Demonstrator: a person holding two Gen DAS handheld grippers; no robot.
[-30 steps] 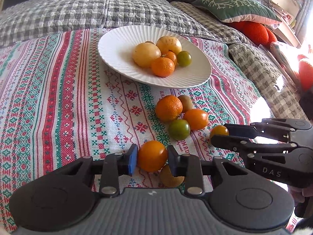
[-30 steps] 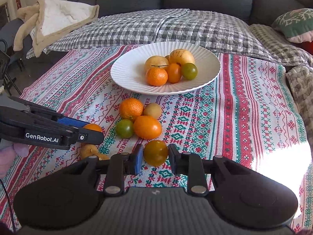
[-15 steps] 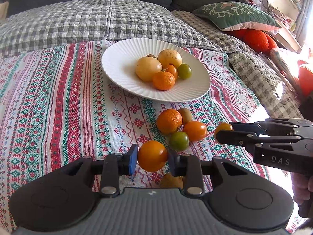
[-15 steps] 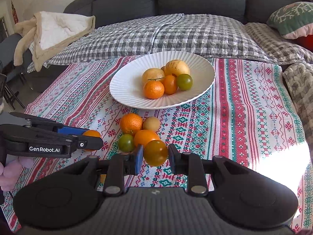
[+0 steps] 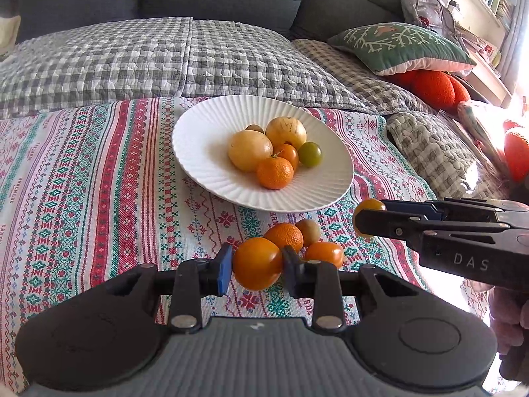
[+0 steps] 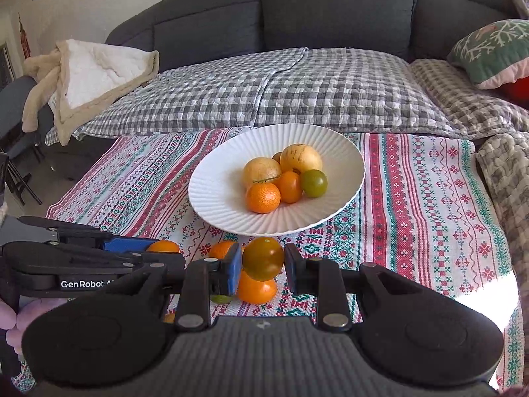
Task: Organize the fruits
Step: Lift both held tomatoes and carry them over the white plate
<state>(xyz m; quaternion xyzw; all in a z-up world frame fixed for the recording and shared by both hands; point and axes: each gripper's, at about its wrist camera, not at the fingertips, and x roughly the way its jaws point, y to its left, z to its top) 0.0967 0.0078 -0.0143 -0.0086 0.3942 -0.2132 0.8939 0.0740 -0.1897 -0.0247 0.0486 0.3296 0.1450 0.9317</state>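
an orange tomato (image 5: 256,263) is clamped between the pads of the left gripper (image 5: 254,269), raised above the patterned tablecloth (image 5: 82,198). a darker, green-orange tomato (image 6: 263,258) is pinched in the same way by the right gripper (image 6: 263,266), also lifted clear of the cloth. both grippers are closed tightly on their fruit, with no gap seen at the pads. a white ribbed plate (image 5: 205,139) is set further back on the cloth, and two pale yellow fruits, a mandarin (image 5: 275,172), a small orange tomato and a green tomato (image 5: 310,154) are gathered in it. between the plate and the grippers, loose fruit is left on the cloth: a mandarin (image 5: 285,235), a small brownish fruit (image 5: 308,231) and an orange tomato (image 5: 325,254), bunched together and touching. a checked quilt (image 6: 281,89) is spread behind the cloth, before a dark grey sofa (image 6: 330,6).
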